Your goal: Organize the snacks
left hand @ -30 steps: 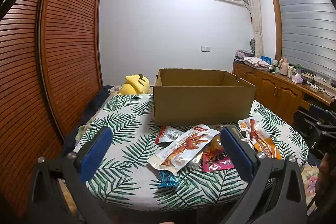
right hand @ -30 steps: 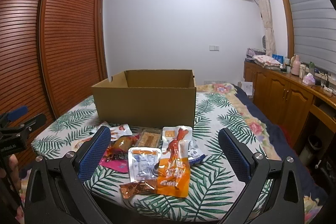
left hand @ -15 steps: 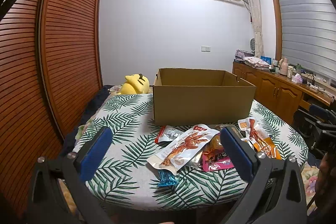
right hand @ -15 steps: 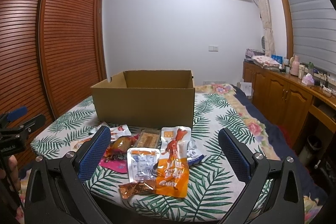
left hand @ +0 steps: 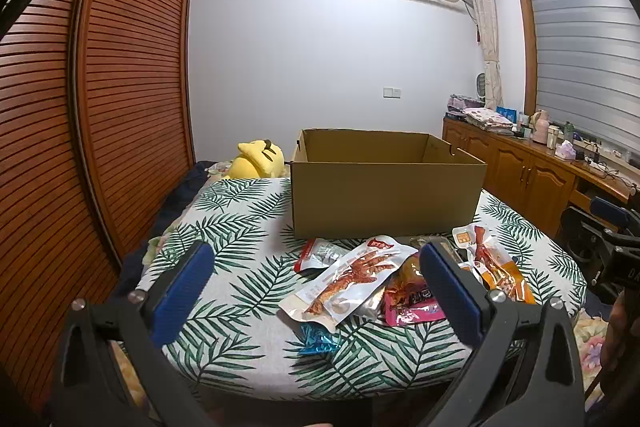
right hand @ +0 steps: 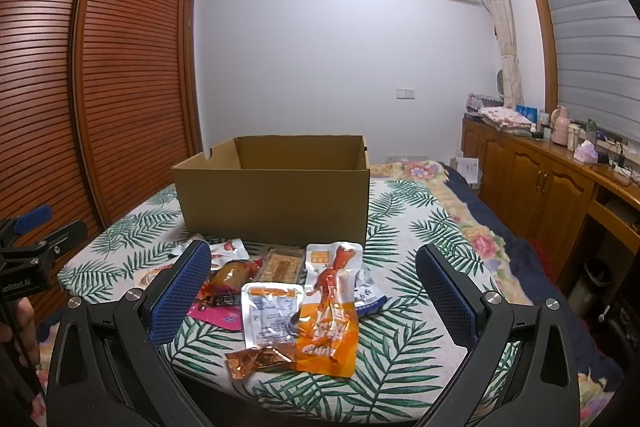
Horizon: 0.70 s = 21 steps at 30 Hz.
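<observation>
An open cardboard box [left hand: 386,201] [right hand: 274,201] stands on the leaf-print table [left hand: 236,251]. In front of it lies a pile of snack packets: a white chicken-feet pack [left hand: 352,277], a pink pack [left hand: 414,305], a small blue pack [left hand: 318,341], an orange pack [right hand: 330,327], a white pack [right hand: 270,309], a clear pack of biscuits [right hand: 282,265], a small brown pack [right hand: 256,359]. My left gripper [left hand: 316,289] is open and empty, held short of the pile. My right gripper [right hand: 314,291] is open and empty, framing the pile from the near edge.
A yellow plush toy [left hand: 258,161] lies beyond the table at the left. Slatted wooden wardrobe doors [left hand: 120,107] line the left side. A wooden sideboard [right hand: 552,179] with clutter runs along the right wall. The other gripper shows at each view's edge [left hand: 612,247] [right hand: 32,251].
Both grippers stay open and nearly still; the right view has shifted only very slightly.
</observation>
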### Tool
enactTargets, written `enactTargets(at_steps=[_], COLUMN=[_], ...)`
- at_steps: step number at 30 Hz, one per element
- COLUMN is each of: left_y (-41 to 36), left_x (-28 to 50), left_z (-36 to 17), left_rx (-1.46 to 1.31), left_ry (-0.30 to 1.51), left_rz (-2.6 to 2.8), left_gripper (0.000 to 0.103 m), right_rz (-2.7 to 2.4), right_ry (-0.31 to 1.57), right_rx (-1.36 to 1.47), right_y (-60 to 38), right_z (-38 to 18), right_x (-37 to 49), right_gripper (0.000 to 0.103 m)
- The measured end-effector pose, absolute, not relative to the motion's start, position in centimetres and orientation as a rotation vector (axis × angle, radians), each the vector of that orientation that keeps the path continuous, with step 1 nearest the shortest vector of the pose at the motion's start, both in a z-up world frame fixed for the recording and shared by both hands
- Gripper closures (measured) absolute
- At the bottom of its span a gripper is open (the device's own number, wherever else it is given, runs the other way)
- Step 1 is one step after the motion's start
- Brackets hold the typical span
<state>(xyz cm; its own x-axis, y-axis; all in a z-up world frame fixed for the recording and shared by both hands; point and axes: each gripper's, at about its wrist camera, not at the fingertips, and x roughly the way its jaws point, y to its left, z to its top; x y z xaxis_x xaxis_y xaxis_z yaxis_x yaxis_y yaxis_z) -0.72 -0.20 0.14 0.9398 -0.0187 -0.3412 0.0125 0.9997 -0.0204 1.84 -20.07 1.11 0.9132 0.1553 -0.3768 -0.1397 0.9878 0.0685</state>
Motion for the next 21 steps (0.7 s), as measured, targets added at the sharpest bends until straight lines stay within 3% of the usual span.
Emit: enactTargets(at_steps=[21], left_y=[-0.20], left_x=[-0.83], left_z=[0.13], left_rx=[-0.019], left_ry=[0.350], left_rz=[-0.017], left_gripper=[0.000], right_rz=[0.149], right_ry=[0.389], right_rx=[0.043], right_y=[-20.15], right_z=[1.21], right_x=[1.73], right_gripper=[0.000])
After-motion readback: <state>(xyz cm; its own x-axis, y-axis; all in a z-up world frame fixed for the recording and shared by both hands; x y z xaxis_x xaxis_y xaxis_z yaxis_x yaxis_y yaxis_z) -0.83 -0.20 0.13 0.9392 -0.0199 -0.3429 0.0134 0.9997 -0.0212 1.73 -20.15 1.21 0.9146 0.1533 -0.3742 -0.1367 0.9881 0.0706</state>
